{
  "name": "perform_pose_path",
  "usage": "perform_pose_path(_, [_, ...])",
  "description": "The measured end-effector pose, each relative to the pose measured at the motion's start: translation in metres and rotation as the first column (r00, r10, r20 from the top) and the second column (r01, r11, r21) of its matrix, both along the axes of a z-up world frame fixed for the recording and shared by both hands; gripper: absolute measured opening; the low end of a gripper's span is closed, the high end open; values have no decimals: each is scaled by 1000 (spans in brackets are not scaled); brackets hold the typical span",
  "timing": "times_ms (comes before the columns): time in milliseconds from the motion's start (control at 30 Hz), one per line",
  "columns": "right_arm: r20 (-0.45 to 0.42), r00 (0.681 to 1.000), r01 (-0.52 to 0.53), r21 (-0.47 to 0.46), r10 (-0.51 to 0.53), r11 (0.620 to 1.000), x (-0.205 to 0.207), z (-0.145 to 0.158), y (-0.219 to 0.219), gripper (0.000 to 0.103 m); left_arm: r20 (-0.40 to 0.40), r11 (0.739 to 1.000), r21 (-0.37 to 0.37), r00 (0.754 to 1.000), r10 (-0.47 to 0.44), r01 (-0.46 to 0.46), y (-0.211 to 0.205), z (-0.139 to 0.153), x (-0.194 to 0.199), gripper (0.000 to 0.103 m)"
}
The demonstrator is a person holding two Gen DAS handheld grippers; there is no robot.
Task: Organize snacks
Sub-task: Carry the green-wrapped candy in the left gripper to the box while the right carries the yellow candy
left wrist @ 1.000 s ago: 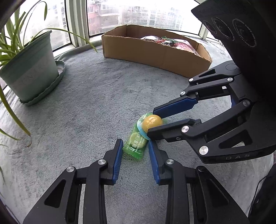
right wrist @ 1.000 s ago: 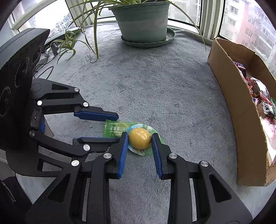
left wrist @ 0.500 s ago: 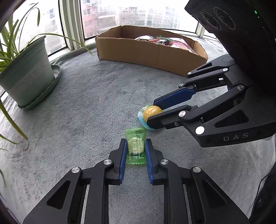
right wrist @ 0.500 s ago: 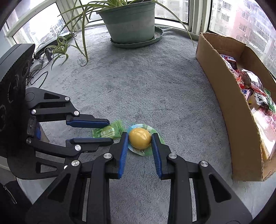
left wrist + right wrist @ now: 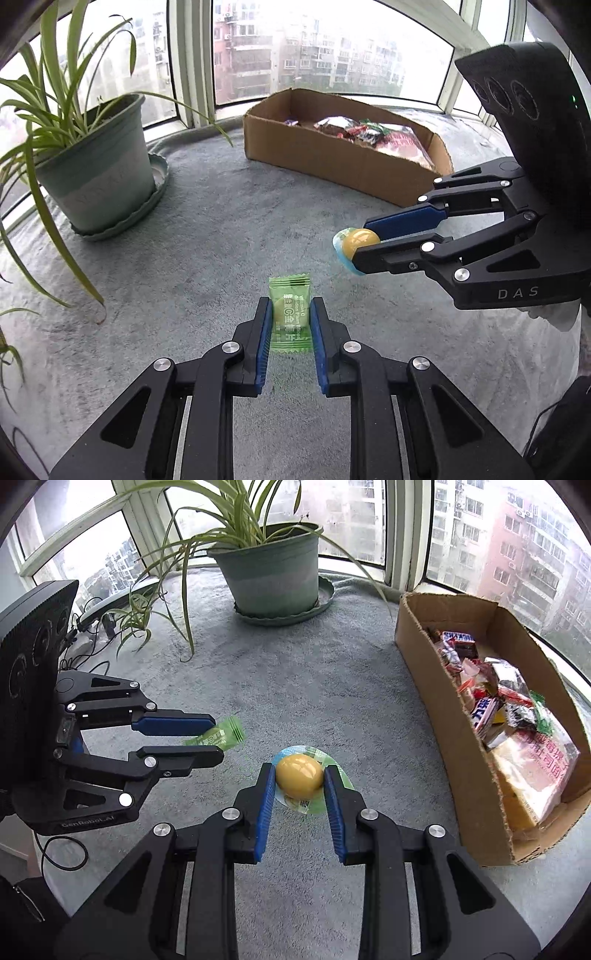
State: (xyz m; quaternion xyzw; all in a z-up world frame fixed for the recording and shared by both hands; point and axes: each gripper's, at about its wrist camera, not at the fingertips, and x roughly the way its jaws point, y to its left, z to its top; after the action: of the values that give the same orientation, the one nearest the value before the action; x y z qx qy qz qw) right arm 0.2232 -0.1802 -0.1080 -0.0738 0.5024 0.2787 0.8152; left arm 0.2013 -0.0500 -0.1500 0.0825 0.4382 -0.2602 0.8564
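Observation:
My left gripper (image 5: 289,312) is shut on a green wrapped candy (image 5: 289,318) and holds it above the grey carpet; it also shows in the right wrist view (image 5: 218,737). My right gripper (image 5: 300,775) is shut on a yellow egg-shaped snack in a round clear pack (image 5: 299,773), lifted off the carpet; the same snack shows in the left wrist view (image 5: 356,240). A cardboard box (image 5: 443,716) with several wrapped snacks inside stands to the right; in the left wrist view the box (image 5: 332,158) is ahead.
A green potted spider plant (image 5: 273,576) on a saucer stands at the back by the window; in the left wrist view the pot (image 5: 99,170) is at the left. Cables (image 5: 92,635) lie at the far left. Grey carpet (image 5: 295,686) covers the sill.
My left gripper closed on the green candy and lifted it. My right gripper raised the yellow snack off the carpet. Both grippers moved up and apart.

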Motion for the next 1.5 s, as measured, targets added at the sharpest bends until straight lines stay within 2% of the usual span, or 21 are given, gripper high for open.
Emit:
perform_pose_path(333, [110, 989, 99, 21, -100, 995, 16, 46, -47, 28, 94, 999, -47, 996, 0, 5, -28, 48, 20, 19])
perform_pose_path(633, [164, 959, 231, 26, -232, 973, 38, 65, -101, 28, 132, 997, -79, 991, 2, 8, -62, 66, 49, 19])
perform_pose_path(833, [171, 937, 307, 15, -305, 952, 55, 65, -135, 28, 123, 994, -111, 992, 28, -14, -77, 71, 76, 19])
perform_pose_path(1033, [158, 928, 340, 3, -337, 940, 77, 59, -153, 28, 124, 994, -107, 991, 46, -33, -93, 77, 101, 19])
perform_pose_path(1233, [126, 924, 362, 15, -361, 932, 107, 43, -158, 28, 100, 990, -126, 992, 82, -69, -105, 74, 127, 19])
perform_pose_path(1500, [90, 936, 341, 6, -341, 940, 137, 19, -145, 28, 53, 990, -106, 994, 100, -94, -114, 50, 143, 19])
